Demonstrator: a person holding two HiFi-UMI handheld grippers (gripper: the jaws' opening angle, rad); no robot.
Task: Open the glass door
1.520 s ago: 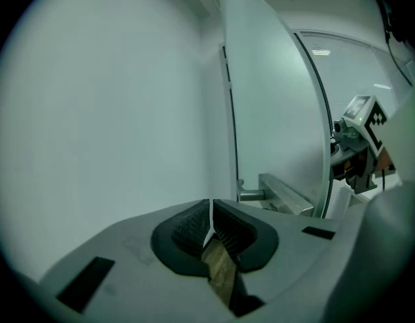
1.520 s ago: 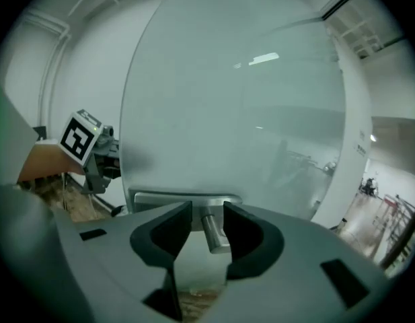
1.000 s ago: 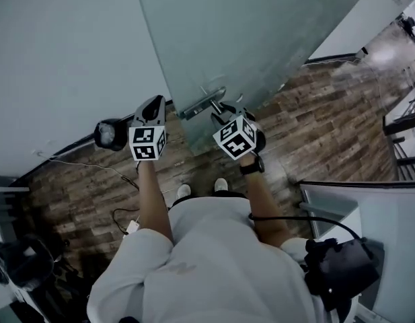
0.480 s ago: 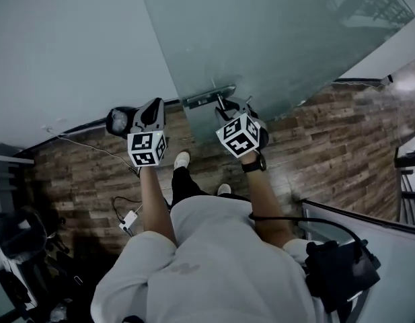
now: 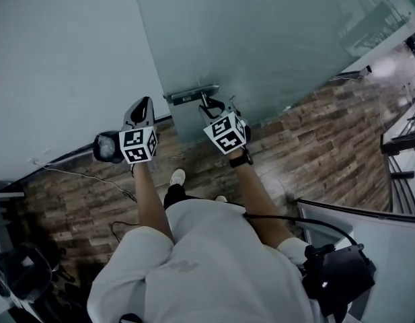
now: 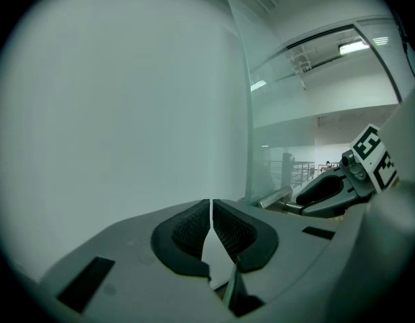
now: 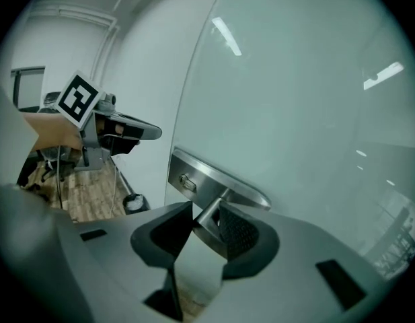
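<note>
The right claw (image 7: 206, 224) is grasping the lever of the door handle (image 5: 206, 101) on the glass door (image 5: 274, 39). The left claw (image 6: 211, 210), clenched and empty, is hovering just left of that handle. The grip is looking done, while most of the door's swing is seemingly remaining.

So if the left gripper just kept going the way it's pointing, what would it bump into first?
Probably the white wall: the left gripper, jaws shut, points at it just left of the glass door. Nothing shows in between, though depth is hard to judge.
</note>
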